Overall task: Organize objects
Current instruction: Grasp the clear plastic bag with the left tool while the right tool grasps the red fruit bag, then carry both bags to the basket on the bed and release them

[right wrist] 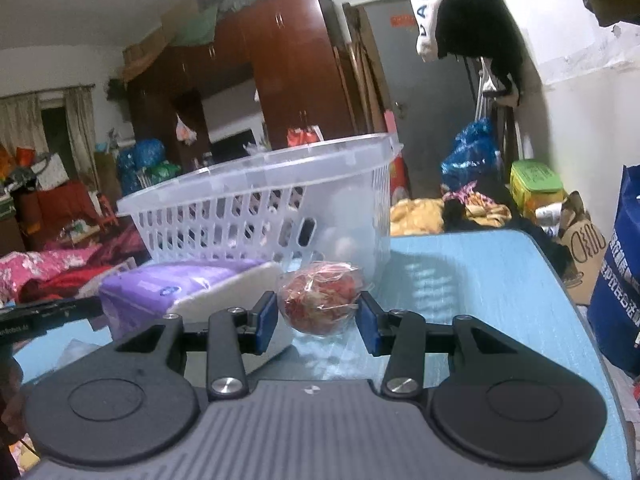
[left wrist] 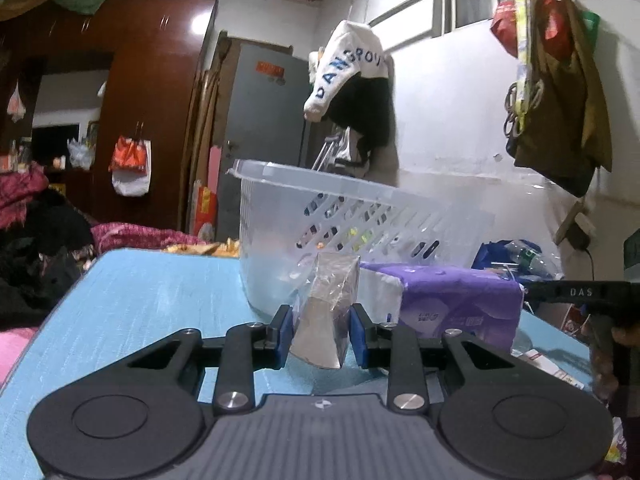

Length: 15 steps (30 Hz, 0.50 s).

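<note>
A small box wrapped in clear crinkled plastic stands tilted between the blue pads of my left gripper, which is shut on it, just in front of the translucent white basket. In the right wrist view a round red thing in a clear bag sits between the pads of my right gripper, which press on its wrap. It rests low over the blue table, close to the basket's near corner. Whether either thing is off the table I cannot tell.
A purple tissue pack lies between the two grippers, against the basket. Several small things show through the basket's slots. The table's rounded edge drops to bags and clutter. A bed with pink bedding lies beyond the table.
</note>
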Each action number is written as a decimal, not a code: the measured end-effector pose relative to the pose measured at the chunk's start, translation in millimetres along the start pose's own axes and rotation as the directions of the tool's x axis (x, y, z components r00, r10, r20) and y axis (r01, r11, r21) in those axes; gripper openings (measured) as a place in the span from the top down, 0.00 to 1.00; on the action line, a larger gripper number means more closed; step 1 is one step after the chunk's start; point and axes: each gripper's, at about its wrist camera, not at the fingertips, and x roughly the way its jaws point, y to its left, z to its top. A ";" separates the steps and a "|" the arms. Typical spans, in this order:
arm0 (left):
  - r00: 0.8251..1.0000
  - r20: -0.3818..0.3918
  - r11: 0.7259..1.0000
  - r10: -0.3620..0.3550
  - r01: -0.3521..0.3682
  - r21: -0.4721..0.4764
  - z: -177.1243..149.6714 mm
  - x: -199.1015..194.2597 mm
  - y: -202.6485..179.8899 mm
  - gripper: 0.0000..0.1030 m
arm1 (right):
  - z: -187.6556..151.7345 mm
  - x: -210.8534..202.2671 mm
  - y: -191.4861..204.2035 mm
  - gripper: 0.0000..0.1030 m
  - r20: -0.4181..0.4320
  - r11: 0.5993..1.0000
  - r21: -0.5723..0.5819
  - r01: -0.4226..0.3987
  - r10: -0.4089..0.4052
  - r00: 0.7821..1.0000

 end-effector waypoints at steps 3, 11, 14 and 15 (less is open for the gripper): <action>1.000 0.014 1.000 -0.004 0.003 0.007 -0.7 -1.0 -1.6 0.67 | -0.4 -2.0 3.5 0.55 0.022 1.000 -0.011 -0.003 0.003 1.000; 0.999 0.049 1.000 0.017 -0.017 0.014 -0.6 -5.8 -2.5 0.67 | 0.1 -4.0 7.3 0.55 0.055 0.999 -0.033 -0.011 0.012 0.998; 0.998 0.043 0.998 0.040 -0.042 0.039 2.1 -7.2 -9.1 0.67 | -0.4 -6.5 9.6 0.55 0.069 0.999 -0.046 -0.003 0.006 0.998; 0.998 0.048 0.998 0.038 -0.040 0.043 3.6 -10.2 -11.5 0.67 | -0.3 -7.3 9.5 0.55 0.068 0.999 -0.047 -0.006 0.009 0.998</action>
